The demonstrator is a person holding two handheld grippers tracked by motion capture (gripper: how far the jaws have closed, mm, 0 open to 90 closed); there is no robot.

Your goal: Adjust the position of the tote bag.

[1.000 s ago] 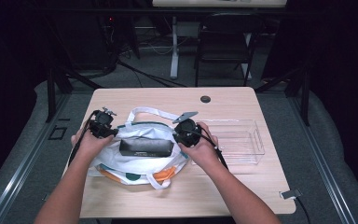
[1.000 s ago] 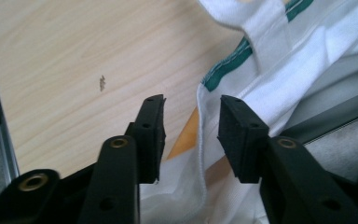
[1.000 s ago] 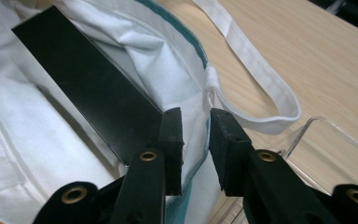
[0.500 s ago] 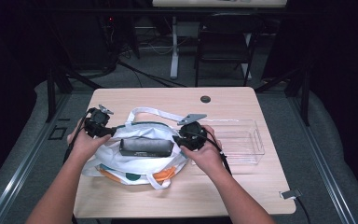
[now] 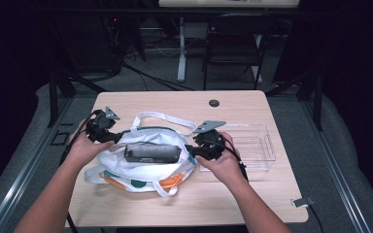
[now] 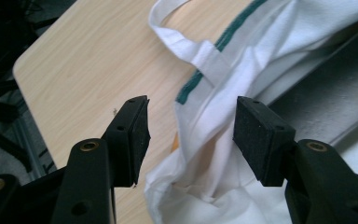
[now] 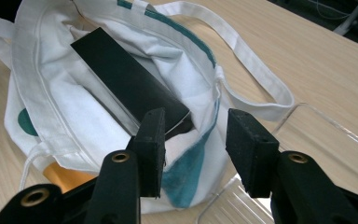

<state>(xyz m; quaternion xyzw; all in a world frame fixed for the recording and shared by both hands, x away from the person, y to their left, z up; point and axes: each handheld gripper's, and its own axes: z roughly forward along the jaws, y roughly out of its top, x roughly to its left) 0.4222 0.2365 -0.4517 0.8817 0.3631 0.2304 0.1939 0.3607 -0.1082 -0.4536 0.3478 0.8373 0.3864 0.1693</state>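
A white bag (image 5: pixel 145 165) with teal trim lies on the table (image 5: pixel 233 204), a little toward seven o'clock of its middle, with a black box (image 5: pixel 151 153) lying in its open mouth. A clear tray (image 5: pixel 257 145) sits just beside the bag at three o'clock.

The left gripper (image 5: pixel 108 135) is at the bag's nine o'clock edge, held in the left hand (image 5: pixel 82 148). In the left gripper view its jaws (image 6: pixel 191 135) stand fairly wide and have just been opening. The bag's rim and the root of a strap (image 6: pixel 186 49) lie between the pads (image 6: pixel 256 135), but the cloth hangs loose; neither pad presses on it.

The right gripper (image 5: pixel 198 150) is at the bag's three o'clock edge, held in the right hand (image 5: pixel 223 165). In the right gripper view its jaws (image 7: pixel 193 149) are moderately apart and have just been opening. The teal-edged rim (image 7: pixel 205 140) of the bag runs up between the fingers (image 7: pixel 151 149), and the near corner of the black box (image 7: pixel 130 84) shows just behind the one at nine o'clock. The cloth is slack there, not pinched. Whether that finger brushes the box I cannot tell.

The bag's other strap (image 5: pixel 162 119) loops free on the table at twelve o'clock.
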